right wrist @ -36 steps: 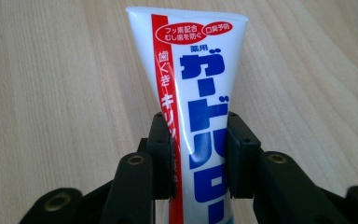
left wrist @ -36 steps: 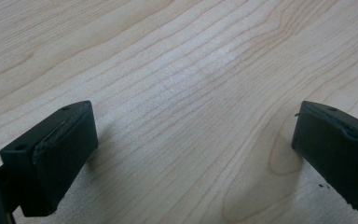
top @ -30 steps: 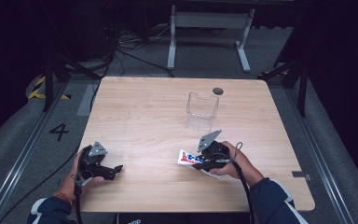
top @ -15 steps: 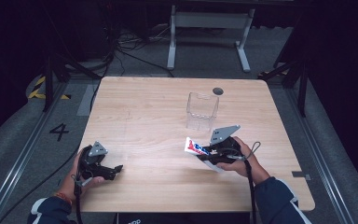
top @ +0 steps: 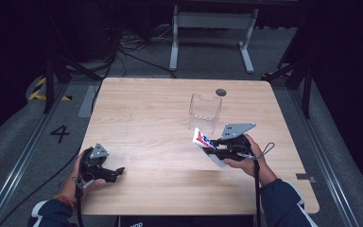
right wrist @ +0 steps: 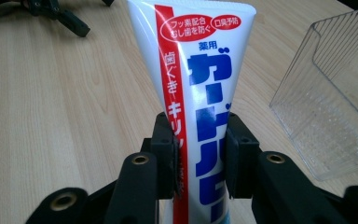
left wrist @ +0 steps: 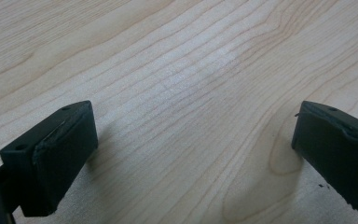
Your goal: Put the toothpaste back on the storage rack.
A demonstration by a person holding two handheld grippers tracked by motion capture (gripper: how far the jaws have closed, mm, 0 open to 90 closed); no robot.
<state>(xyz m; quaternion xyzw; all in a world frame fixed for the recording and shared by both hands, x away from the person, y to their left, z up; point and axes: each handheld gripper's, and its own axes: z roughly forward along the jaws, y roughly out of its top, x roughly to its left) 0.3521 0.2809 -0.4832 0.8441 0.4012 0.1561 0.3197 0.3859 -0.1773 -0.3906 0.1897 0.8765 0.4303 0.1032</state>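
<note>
A white toothpaste tube point(right wrist: 200, 79) with a red stripe and blue lettering is clamped between the jaws of my right gripper point(right wrist: 199, 154). In the high view the right gripper point(top: 209, 147) holds the tube point(top: 202, 139) lifted off the table, just in front of a clear plastic container point(top: 205, 112) that stands upright right of the table's middle. The container point(right wrist: 331, 102) shows at the right of the right gripper view. My left gripper point(top: 118, 172) rests low at the table's near left, its jaws wide apart over bare wood point(left wrist: 191, 93) with nothing between them.
The wooden table point(top: 146, 113) has a small dark round hole point(top: 220, 91) near its far edge behind the container. A metal stand point(top: 212, 28) and cables lie on the floor beyond the table.
My right gripper has carried the toothpaste tube up and to the right, closer to the clear container. The left gripper has stayed in place.
</note>
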